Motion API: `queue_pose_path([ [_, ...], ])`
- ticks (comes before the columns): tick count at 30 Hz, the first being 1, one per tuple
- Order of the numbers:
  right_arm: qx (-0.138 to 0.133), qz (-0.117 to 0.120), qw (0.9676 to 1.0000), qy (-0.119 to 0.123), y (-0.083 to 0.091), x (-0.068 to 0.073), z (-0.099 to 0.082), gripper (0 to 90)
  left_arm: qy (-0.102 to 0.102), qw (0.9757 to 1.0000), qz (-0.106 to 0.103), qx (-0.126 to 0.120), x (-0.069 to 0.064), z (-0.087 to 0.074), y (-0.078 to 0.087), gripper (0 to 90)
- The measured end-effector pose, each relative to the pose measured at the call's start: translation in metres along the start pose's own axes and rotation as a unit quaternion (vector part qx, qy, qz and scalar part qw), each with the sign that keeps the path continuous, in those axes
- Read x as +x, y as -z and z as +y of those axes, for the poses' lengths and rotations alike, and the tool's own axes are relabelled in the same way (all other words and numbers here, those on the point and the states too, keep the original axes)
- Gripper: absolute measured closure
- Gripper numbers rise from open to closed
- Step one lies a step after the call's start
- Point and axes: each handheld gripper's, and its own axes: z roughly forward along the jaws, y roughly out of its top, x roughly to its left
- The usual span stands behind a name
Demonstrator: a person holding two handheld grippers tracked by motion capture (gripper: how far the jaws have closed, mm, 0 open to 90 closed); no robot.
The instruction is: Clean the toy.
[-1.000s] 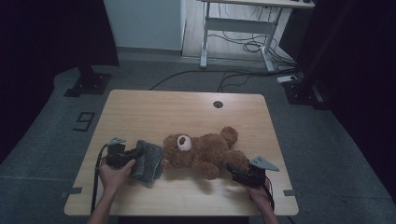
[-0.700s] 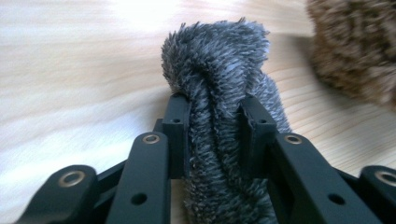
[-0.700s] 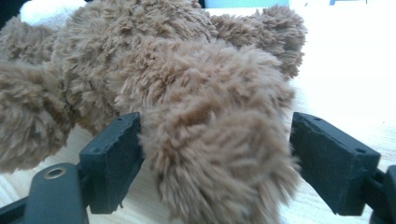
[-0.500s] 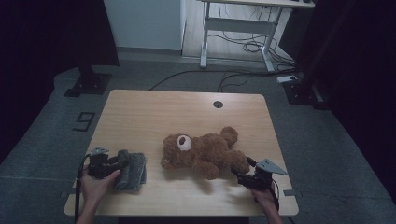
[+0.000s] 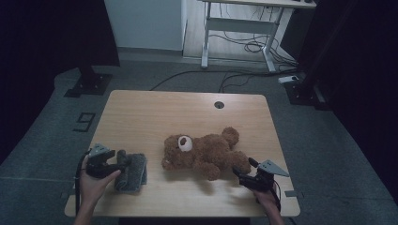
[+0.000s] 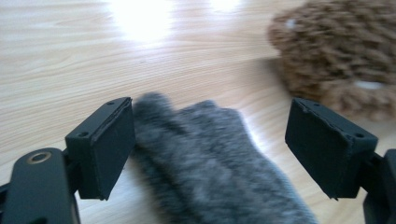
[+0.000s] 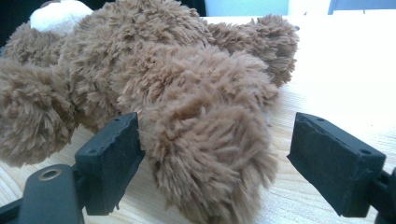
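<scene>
- High view: a wooden table (image 5: 155,112) with a brown teddy bear (image 5: 204,152) lying on its side near the middle of the front half, head toward the left, white muzzle showing.
- High view: a grey fuzzy cloth (image 5: 132,172) lies at the front left of the table, well apart from the bear's head. The left gripper (image 5: 115,161) sits at the cloth's left edge, held by the person's left hand (image 5: 94,185).
- High view: the right gripper (image 5: 240,174) is at the front right, its tips just beside the bear's lower leg; the right hand (image 5: 265,197) holds it from below. A cable port (image 5: 219,104) sits near the table's far edge.
- Left gripper view: jaws stand wide apart and have just been opening. The cloth (image 6: 210,163) lies between them on the wood; one jaw's pad is at the cloth's fuzzy edge, the other is clear of it. No clamp on it. The bear (image 6: 341,56) is blurred at the upper right.
- Right gripper view: jaws wide apart, having just been opening. The bear's leg (image 7: 210,154) sits between them, its fur brushing one pad, a plain gap to the other. Not gripped. The rest of the bear lies on the table beyond.
</scene>
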Motion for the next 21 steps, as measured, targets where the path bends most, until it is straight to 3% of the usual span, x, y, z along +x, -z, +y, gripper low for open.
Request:
queue_pose_path([
  [3, 0.002, 0.003, 1.0000, 0.003, 0.001, 0.001, -0.002, 16.6, -0.021, 0.9995, -0.023, 0.003, -0.014, -0.001, -0.003, 17.4],
  [9, 0.012, 0.005, 0.9998, 0.015, 0.008, 0.007, -0.010, 16.5, -0.054, 0.9977, -0.039, -0.013, -0.041, -0.009, -0.003, 17.9],
  [12, 0.017, 0.004, 0.9997, 0.016, 0.013, 0.008, -0.012, 16.5, -0.066, 0.9968, -0.044, -0.003, -0.050, -0.018, -0.005, 18.4],
  [21, 0.032, 0.004, 0.9992, 0.025, 0.026, 0.001, -0.020, 16.4, -0.071, 0.9962, -0.050, 0.009, -0.057, -0.035, -0.005, 19.7],
])
